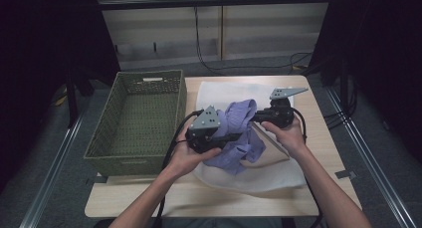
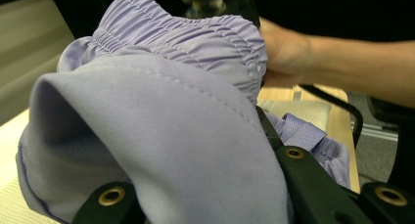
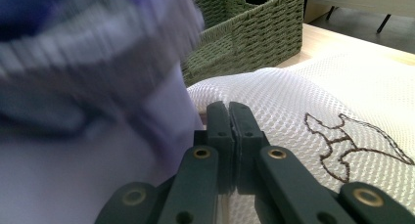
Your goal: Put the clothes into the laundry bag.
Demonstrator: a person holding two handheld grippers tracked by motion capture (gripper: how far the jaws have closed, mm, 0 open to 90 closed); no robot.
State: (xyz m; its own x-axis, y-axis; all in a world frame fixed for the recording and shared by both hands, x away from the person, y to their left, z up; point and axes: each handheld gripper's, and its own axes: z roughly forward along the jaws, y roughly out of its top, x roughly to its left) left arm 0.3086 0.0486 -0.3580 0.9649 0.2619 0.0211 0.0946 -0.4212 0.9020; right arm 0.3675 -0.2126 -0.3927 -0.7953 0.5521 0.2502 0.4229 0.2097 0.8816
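Observation:
A lavender garment point(image 1: 240, 134) with a gathered elastic waistband hangs bunched over a white mesh laundry bag point(image 1: 271, 175) on the table. My left gripper point(image 1: 233, 137) is shut on the garment; in the left gripper view the cloth point(image 2: 171, 116) drapes over both jaws and hides their tips. My right gripper point(image 1: 255, 117) is shut on the bag's edge, lifting it so the mouth gapes under the garment. In the right gripper view the jaws point(image 3: 229, 111) press together on thin mesh point(image 3: 318, 92), with the blurred garment point(image 3: 73, 87) close at the left.
A green woven basket point(image 1: 119, 91) stands at the table's left, also seen behind the bag point(image 3: 254, 23). Bare wooden tabletop point(image 1: 326, 138) runs along the right and front edges. The person's right hand point(image 2: 284, 53) is close behind the waistband. Cables trail from both grippers.

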